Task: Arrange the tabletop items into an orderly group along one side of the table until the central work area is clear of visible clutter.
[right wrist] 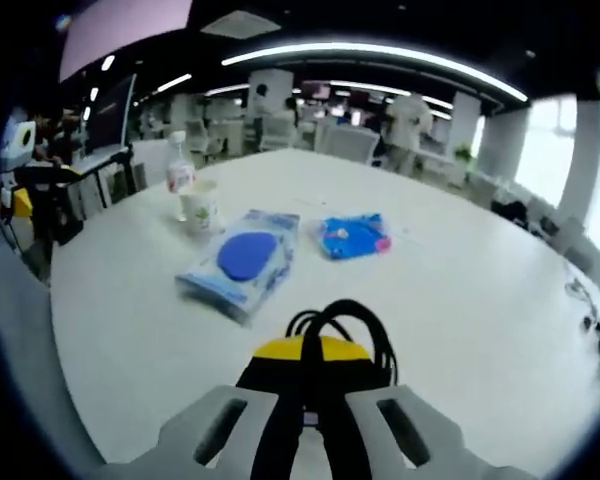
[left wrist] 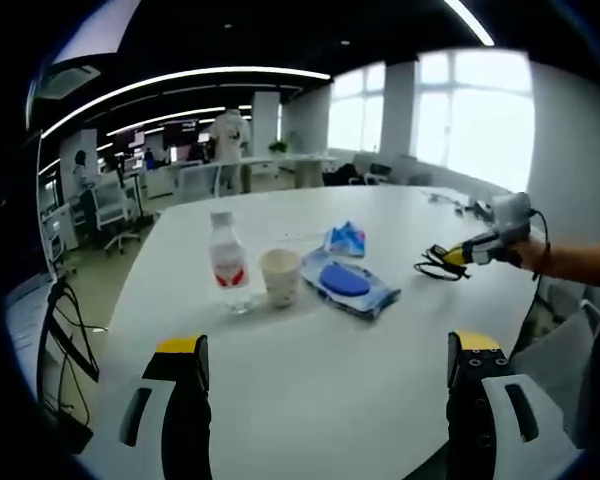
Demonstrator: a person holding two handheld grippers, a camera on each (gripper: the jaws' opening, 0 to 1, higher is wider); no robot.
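On the white table (left wrist: 310, 380) a clear water bottle (left wrist: 225, 262) with a red label stands upright next to a paper cup (left wrist: 280, 276). A blue wet-wipes pack (left wrist: 348, 283) lies flat to their right, with a small blue packet (left wrist: 346, 238) behind it. My left gripper (left wrist: 328, 352) hovers open over the near table edge, holding nothing. Farther right, my right gripper (left wrist: 452, 256), held by a hand, meets a coiled black cable (left wrist: 435, 267). In the right gripper view my right gripper (right wrist: 310, 350) is shut on the black cable (right wrist: 342, 318), with the wipes pack (right wrist: 242, 260), packet (right wrist: 352, 235), cup (right wrist: 202, 207) and bottle (right wrist: 180, 172) beyond.
Small items and cords (right wrist: 595, 320) lie near the table's far right edge. Loose black cables (left wrist: 68, 335) hang off the table's left side. Office chairs (left wrist: 115, 215) and desks stand behind, and a grey chair (left wrist: 565, 345) sits close at the right.
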